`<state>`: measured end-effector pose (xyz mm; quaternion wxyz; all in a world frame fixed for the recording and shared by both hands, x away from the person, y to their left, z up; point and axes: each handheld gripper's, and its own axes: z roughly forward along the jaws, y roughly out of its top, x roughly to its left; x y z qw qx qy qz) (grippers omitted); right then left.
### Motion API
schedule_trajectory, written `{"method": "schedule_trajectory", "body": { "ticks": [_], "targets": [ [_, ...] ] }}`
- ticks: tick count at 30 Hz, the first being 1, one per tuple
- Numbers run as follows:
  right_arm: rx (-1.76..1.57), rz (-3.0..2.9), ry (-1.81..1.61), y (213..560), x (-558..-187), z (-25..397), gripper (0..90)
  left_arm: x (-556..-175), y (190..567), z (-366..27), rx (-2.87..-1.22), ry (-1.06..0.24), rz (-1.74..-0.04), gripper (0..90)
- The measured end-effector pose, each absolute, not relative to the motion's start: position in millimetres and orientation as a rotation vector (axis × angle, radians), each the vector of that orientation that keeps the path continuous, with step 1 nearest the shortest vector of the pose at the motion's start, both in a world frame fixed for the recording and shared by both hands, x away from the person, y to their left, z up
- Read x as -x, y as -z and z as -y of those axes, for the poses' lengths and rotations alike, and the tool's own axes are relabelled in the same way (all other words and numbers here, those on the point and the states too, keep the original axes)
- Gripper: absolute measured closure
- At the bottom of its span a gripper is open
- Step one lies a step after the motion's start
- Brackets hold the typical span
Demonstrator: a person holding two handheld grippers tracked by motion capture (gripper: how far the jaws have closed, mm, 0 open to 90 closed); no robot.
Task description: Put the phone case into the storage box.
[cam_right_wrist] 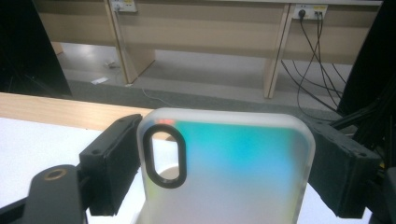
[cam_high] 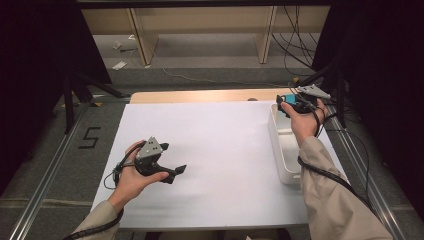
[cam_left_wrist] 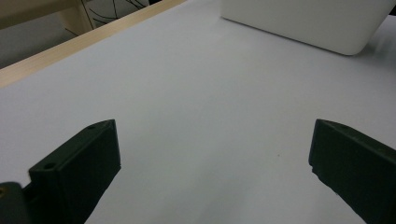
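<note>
In the high view, the right tongs [cam_high: 289,104] hover at about two o'clock on the desk [cam_high: 220,150], over the far end of a white bin [cam_high: 283,150], gripping a small teal-backed phone case [cam_high: 290,99]. The left tongs [cam_high: 172,167] rest at eight o'clock, well apart from it.

In the left gripper view, the jaws stand wide with nothing between them, bare white desk [cam_left_wrist: 201,116] below and the bin [cam_left_wrist: 308,21] at one o'clock.

In the right gripper view, the phone case [cam_right_wrist: 229,172] stands upright, pinched across its width by both jaws. It looks light, thin and flexible, frosted and likely a little slick, with an oval camera cut-out [cam_right_wrist: 164,156] at ten o'clock. Holding it by the long side edges seems best; a hard squeeze would probably bow it.
</note>
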<state>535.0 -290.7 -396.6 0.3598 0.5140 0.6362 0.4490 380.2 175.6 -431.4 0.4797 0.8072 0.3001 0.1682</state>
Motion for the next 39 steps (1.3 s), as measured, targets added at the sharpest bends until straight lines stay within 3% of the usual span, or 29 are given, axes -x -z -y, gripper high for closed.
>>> {"method": "schedule_trajectory", "body": {
  "ticks": [39],
  "targets": [
    [-1.335, -1.658, -1.128, 402, -545, 288, 18.9, -380, 432, -175, -1.969, -0.409, -0.731, 1.4]
  ]
}}
